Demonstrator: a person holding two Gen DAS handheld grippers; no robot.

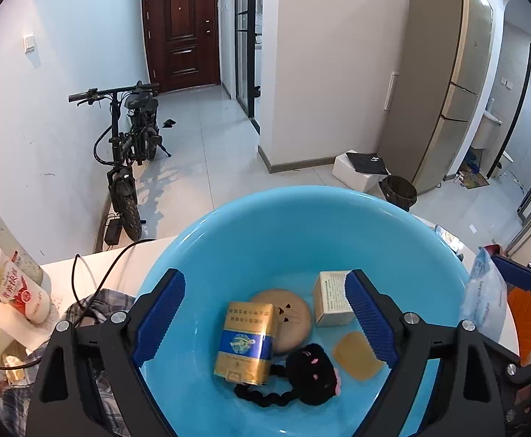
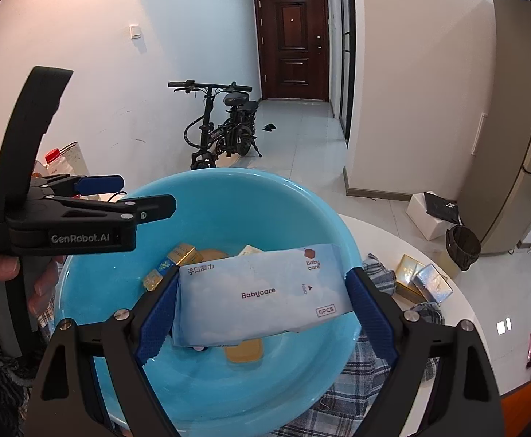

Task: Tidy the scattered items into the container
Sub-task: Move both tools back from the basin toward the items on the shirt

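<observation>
The right tool (image 2: 265, 313) pinches the wet-wipe pack (image 2: 261, 295) by its short ends, hanging just above the blue basin (image 2: 94, 371). The left tool (image 1: 265, 313) stands spread and empty over the basin's middle, directly above the gold box (image 1: 245, 342), round tin (image 1: 283, 318) and black plush (image 1: 311, 369). A clean drop likely means lowering the pack further, clear of the rim, then spreading the jaws. Two boxes (image 2: 424, 282) wait on the worktop (image 2: 462, 320) to the right.
</observation>
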